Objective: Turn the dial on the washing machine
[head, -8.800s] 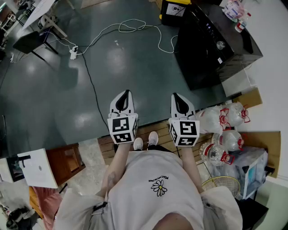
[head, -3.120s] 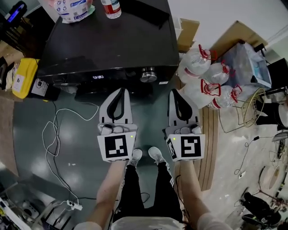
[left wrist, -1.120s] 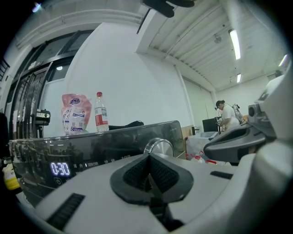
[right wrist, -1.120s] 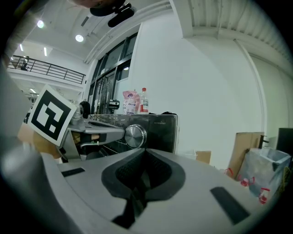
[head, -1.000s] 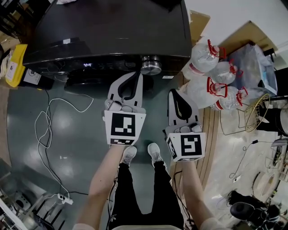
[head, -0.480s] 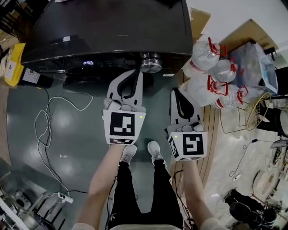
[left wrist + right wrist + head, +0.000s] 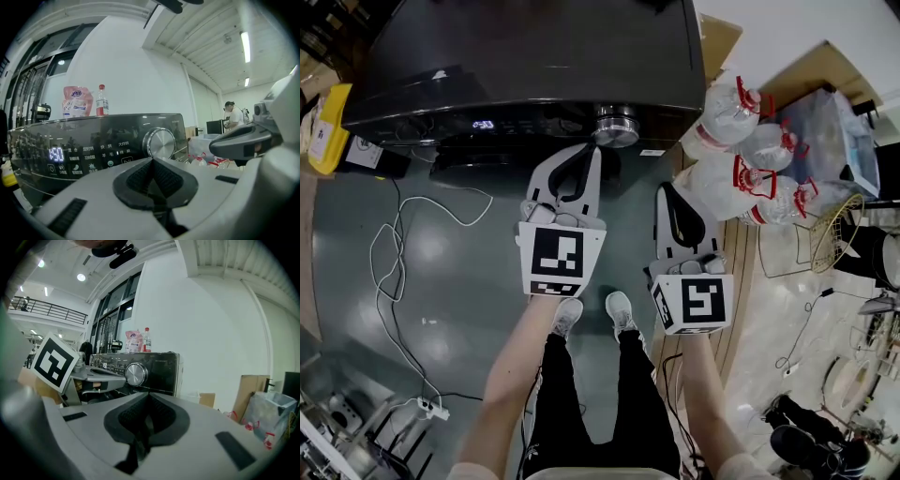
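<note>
At 12 o'clock, dial (image 7: 616,126): silver knob at the right end of the washing machine (image 7: 534,56) front panel, lit display (image 7: 483,124) at its 9 o'clock. We see nothing touching it.
left gripper (image 7: 586,150): jaws pressed together, nothing between them. Its tip sits at the dial's 7 o'clock, near but apart.
left gripper aim: in its own view the knob shows just above the closed tips, slightly toward 1 o'clock. We judge it is lined up on the dial because this hand is the one reaching.
right gripper (image 7: 666,187): jaws pressed together, empty, at the dial's 5 o'clock and farther off. We read it as parked clear of the reach.
step: approach, dial not yet gripped.
next move: we judge the left jaws must spread to straddle the knob before any twist.
water bottles (image 7: 741,141): at 2 o'clock of the right gripper, near. Possible bump if that hand swings out.
</note>
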`<action>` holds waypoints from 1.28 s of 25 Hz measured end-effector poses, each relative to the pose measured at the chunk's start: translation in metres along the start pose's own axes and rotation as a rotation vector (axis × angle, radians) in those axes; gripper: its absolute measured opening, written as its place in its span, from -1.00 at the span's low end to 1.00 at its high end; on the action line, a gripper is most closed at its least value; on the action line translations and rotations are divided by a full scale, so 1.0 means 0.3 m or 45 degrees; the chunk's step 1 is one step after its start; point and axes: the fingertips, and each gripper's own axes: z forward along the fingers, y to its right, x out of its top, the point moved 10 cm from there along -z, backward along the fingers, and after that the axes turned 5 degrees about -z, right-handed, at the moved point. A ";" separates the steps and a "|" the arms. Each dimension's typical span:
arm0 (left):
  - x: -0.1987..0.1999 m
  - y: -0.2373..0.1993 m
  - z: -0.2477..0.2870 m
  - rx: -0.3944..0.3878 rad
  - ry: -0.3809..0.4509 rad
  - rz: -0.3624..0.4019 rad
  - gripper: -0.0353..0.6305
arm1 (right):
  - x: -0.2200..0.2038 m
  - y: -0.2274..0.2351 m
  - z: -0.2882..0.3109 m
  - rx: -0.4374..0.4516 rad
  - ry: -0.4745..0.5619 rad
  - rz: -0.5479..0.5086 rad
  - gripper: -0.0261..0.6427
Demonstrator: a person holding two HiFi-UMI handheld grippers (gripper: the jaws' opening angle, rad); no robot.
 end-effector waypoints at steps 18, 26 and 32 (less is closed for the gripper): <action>-0.029 0.024 0.021 -0.011 -0.011 -0.039 -0.90 | -0.007 0.025 -0.013 -0.002 -0.010 -0.029 -0.91; -0.034 0.027 0.025 -0.001 0.000 -0.040 -0.90 | -0.023 0.046 -0.016 -0.015 -0.014 -0.024 -0.91; -0.034 0.029 0.025 0.004 0.004 -0.040 -0.90 | -0.029 0.042 -0.013 -0.006 -0.015 -0.026 -0.91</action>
